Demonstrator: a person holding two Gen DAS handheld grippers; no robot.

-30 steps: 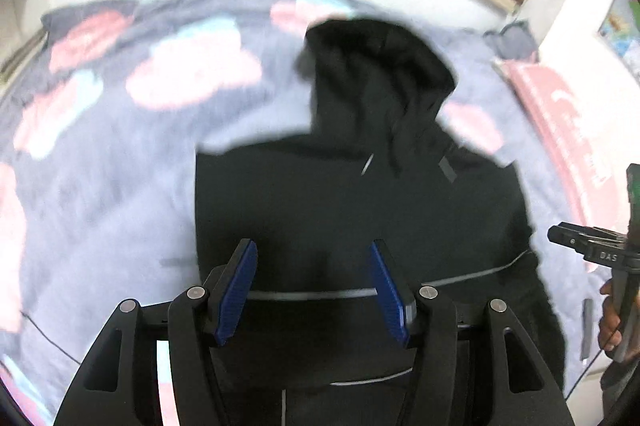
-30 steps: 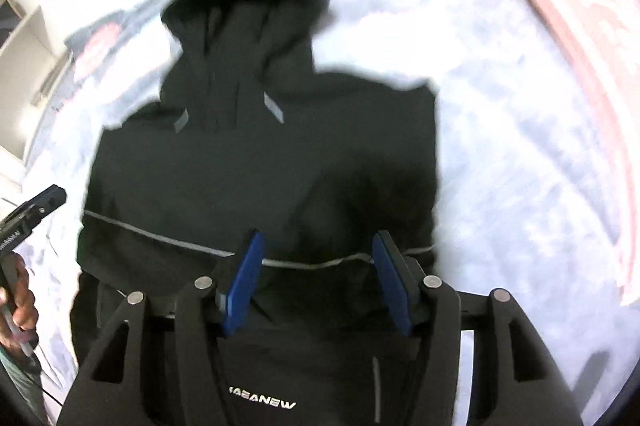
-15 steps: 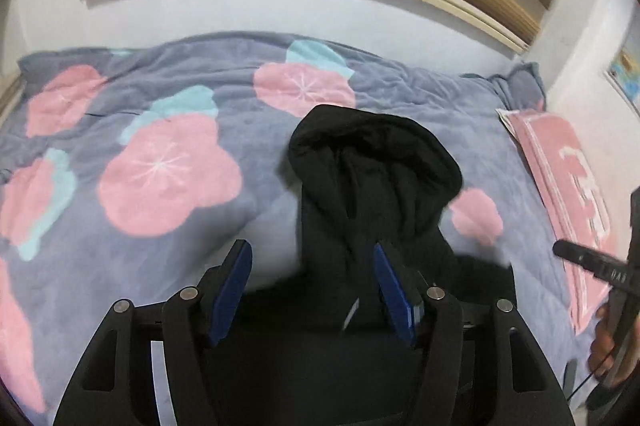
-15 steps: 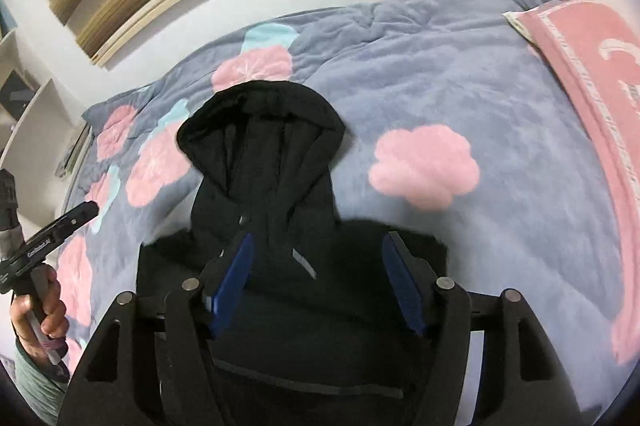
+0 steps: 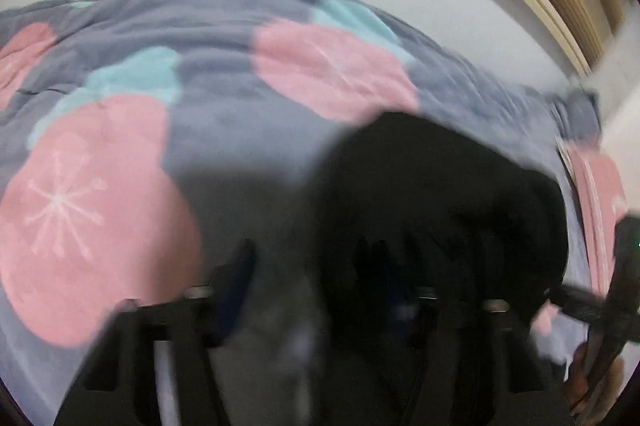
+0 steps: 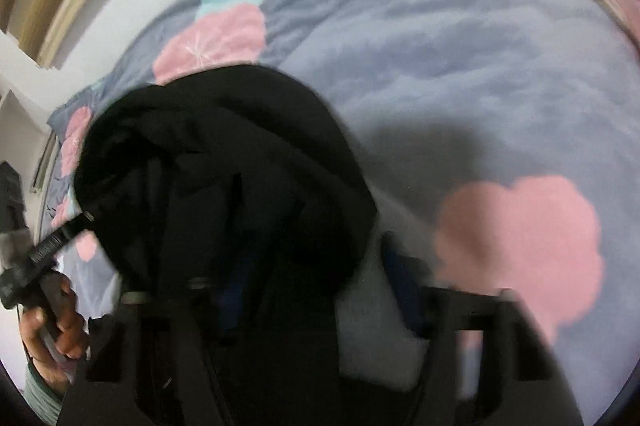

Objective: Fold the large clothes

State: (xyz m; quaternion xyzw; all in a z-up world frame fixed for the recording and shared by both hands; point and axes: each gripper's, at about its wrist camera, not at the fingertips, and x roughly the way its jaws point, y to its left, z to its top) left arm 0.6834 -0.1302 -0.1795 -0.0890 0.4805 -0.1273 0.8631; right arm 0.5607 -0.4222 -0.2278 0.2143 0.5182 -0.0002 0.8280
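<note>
Bed, flower-print blanket (image 5: 240, 153), wall behind. Left wrist view, blurred: black hoodie (image 5: 420, 185), hood end, lying on the blanket ahead of the right-hand finger and reaching between both; left gripper (image 5: 312, 266), fingers apart and closing, pressing nothing that can be made out; pink pillow (image 5: 600, 193) far beyond the right-hand finger. Right wrist view, blurred: blanket (image 6: 460, 65); hoodie (image 6: 220, 165) heaped over the left-hand finger, spreading between both; right gripper (image 6: 316, 282), fingers seen apart, closing, grip not discernible; left hand (image 6: 52, 326) outside the left-hand finger.
</note>
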